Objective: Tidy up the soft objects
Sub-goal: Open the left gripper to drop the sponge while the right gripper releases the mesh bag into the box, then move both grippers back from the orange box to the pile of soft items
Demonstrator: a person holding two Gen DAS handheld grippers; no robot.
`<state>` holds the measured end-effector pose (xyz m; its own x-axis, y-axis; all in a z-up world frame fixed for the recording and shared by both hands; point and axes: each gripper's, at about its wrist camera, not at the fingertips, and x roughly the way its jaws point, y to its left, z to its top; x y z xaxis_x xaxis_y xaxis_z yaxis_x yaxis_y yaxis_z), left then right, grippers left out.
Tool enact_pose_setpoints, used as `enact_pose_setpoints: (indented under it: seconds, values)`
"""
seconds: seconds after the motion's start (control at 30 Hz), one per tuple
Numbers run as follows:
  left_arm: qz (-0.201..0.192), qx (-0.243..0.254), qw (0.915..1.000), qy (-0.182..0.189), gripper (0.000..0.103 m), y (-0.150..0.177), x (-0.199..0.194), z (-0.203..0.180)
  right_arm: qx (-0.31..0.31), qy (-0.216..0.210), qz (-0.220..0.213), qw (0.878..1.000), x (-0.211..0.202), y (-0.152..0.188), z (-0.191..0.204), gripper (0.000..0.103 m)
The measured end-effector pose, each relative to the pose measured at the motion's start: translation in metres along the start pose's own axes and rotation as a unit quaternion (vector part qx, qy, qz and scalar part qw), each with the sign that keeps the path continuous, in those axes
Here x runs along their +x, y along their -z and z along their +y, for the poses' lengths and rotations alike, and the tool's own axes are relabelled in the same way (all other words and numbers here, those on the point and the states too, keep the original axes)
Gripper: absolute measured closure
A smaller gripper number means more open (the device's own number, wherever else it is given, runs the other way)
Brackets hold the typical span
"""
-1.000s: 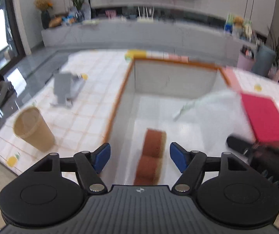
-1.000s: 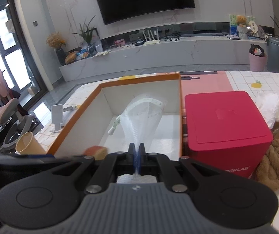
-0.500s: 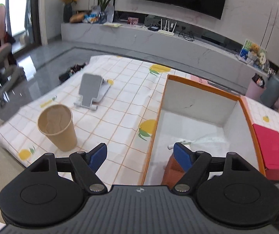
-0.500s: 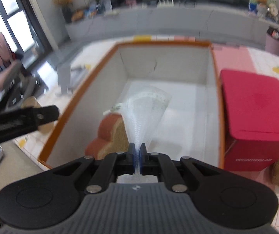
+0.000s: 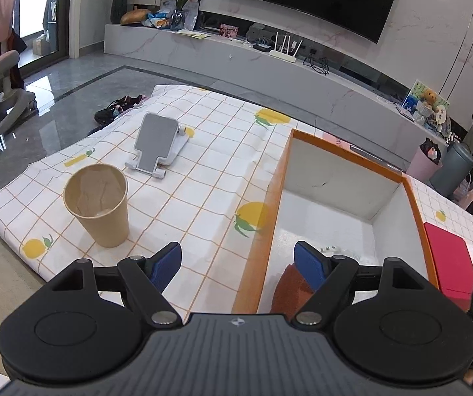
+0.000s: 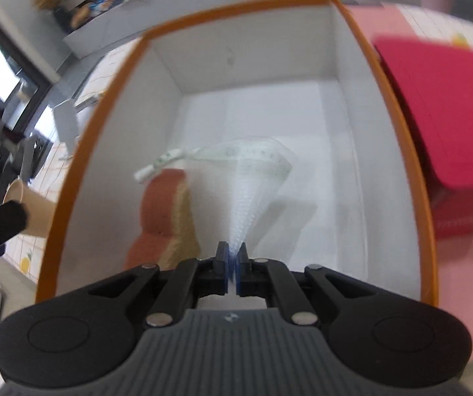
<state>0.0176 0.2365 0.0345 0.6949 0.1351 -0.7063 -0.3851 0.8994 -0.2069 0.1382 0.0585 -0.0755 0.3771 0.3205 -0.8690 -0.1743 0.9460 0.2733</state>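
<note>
The right gripper (image 6: pixel 233 257) is clamped tight on 1 corner of a thin white see-through mesh bag (image 6: pixel 253 181), which fans out ahead of its blue pads and hangs down w/ a green-white drawstring trailing off to the left. Below and ahead of that gripper sits the orange-rimmed white cardboard box (image 6: pixel 262 66); the bag hangs inside its walls, above the floor. Just left of the right gripper's tips, inside the box, lies a brown toast-shaped foam toy (image 6: pixel 163 211). To the right, outside the box, stands a red square box (image 6: pixel 434 115), blurred. The left gripper (image 5: pixel 238 264) is spread wide w/ nothing between its 2 blue pads, straddling the box's left rim. Ahead-left of it on the lemon-print checked tablecloth (image 5: pixel 203 171) stand a tan paper cup (image 5: pixel 99 204) and, farther off, a grey-white phone stand (image 5: pixel 158 145).
</note>
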Motion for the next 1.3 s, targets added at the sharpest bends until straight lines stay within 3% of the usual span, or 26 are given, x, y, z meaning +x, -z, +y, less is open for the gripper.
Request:
enact_pose_setpoints:
  seconds: [0.1,0.17,0.2,0.23,0.4,0.57,0.63,0.93,1.1,1.3]
  values:
    - [0.002,0.005,1.0,-0.003,0.012,0.001,0.001,-0.003,-0.003,0.028,-0.012,1.0,-0.002,-0.001,0.0,0.096]
    - [0.004,0.01,0.9999,-0.007,0.012,0.002,0.002,-0.005,-0.013,0.011,0.004,1.0,0.0,-0.001,0.002,0.082]
    - [0.005,0.011,0.9999,-0.009,0.012,0.002,0.003,-0.006,-0.011,0.003,0.003,1.0,-0.003,-0.001,-0.004,0.067]
    - [0.007,0.012,0.9999,-0.01,0.012,0.002,0.003,-0.006,-0.012,0.0,-0.001,1.0,-0.006,0.0,-0.004,0.059]
    - [0.007,0.011,0.9998,-0.015,0.012,0.002,0.004,-0.006,-0.049,-0.009,-0.022,0.999,-0.025,0.005,0.004,0.042]
    - [0.003,0.018,0.9994,-0.028,0.012,0.003,0.003,-0.009,-0.081,-0.043,-0.039,0.995,-0.049,0.012,0.009,0.025]
    - [0.001,0.017,0.9994,-0.03,0.012,0.003,0.002,-0.009,-0.094,-0.045,-0.051,0.993,-0.062,0.016,0.013,0.014]
    - [-0.012,0.03,0.9994,-0.009,0.012,0.006,-0.011,-0.028,-0.124,-0.037,-0.115,0.985,-0.13,0.018,-0.007,0.007]
    - [-0.03,0.05,0.9983,0.005,0.012,0.015,-0.021,-0.052,-0.113,0.0,-0.15,0.982,-0.165,0.022,-0.048,0.006]
    - [-0.024,0.035,0.998,0.047,0.012,0.018,-0.036,-0.074,-0.116,0.05,-0.18,0.975,-0.187,0.033,-0.095,0.006]
